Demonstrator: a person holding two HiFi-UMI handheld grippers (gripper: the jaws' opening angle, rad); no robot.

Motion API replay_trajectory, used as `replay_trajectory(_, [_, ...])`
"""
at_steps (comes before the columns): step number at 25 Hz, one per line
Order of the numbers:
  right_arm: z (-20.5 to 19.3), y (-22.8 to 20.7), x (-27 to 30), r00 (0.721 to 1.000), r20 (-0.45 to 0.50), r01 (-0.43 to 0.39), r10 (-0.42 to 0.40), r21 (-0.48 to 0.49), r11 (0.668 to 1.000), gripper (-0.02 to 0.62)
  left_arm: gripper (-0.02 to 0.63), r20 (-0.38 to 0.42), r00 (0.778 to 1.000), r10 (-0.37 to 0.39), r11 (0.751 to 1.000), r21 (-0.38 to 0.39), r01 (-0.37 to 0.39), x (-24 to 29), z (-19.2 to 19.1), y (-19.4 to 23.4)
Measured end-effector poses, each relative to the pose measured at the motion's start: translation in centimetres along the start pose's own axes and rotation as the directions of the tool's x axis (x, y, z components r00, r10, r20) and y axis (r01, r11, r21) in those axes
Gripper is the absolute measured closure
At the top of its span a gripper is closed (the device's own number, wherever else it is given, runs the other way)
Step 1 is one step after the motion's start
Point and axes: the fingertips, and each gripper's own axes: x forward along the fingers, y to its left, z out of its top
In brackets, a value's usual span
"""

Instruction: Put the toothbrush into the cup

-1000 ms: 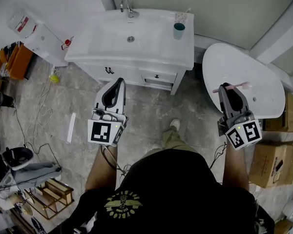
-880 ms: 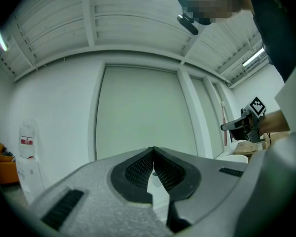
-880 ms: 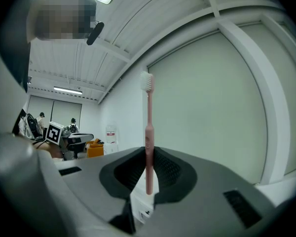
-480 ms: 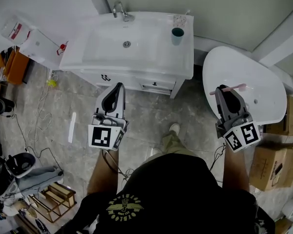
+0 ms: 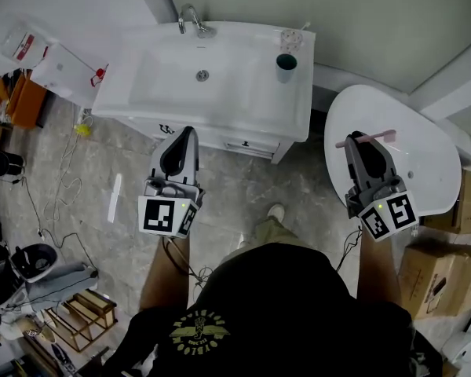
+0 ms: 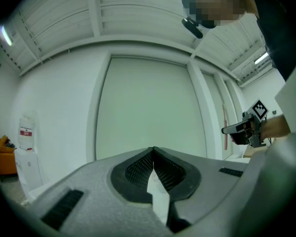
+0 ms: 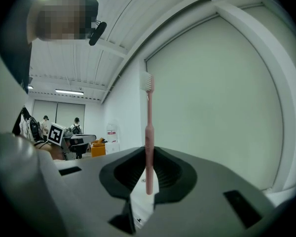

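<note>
Right gripper point(image 5: 362, 138): fingers clamped on pink toothbrush point(image 5: 381, 136). Left gripper point(image 5: 187, 130): fingers closed, empty. Teal cup point(image 5: 286, 65) on sink point(image 5: 165, 96). Red label point(image 6: 25, 132) on dispenser point(image 6: 24, 164): illegible.

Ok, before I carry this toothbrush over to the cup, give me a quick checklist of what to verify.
1. Grip: right gripper shut on the toothbrush handle: ok.
2. Brush head clear of the jaws: ok.
3. Cup upright on the sink corner: ok.
4. Toothbrush above the cup: not ok, it hangs over the white oval top to the right.
5. Left gripper shut, empty, apart from the cup: ok.
6. Room inside the cup: cannot tell.
</note>
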Motion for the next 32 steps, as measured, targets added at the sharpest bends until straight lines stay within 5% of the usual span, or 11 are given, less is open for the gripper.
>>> replay_trajectory(5, [0.0, -2.0, 1.4, 0.999, 0.008, -0.054, 0.054, 0.010, 0.998, 0.545, 0.597, 0.015, 1.000, 0.003, 1.000, -0.029, -0.003, 2.2, 1.1, -1.1])
replay_trajectory(13, [0.2, -2.7, 2.2, 0.993, 0.017, -0.117, 0.117, 0.017, 0.993, 0.545, 0.597, 0.025, 0.999, 0.028, 0.999, 0.027, -0.029, 2.9, 2.9, -2.0])
replay_trajectory(32, [0.1, -6.8, 3.8, 0.999, 0.031, -0.024, 0.022, 0.047, 0.999, 0.545, 0.597, -0.003, 0.998, -0.067, 0.998, 0.020, 0.067, 8.7, 1.4, -2.3])
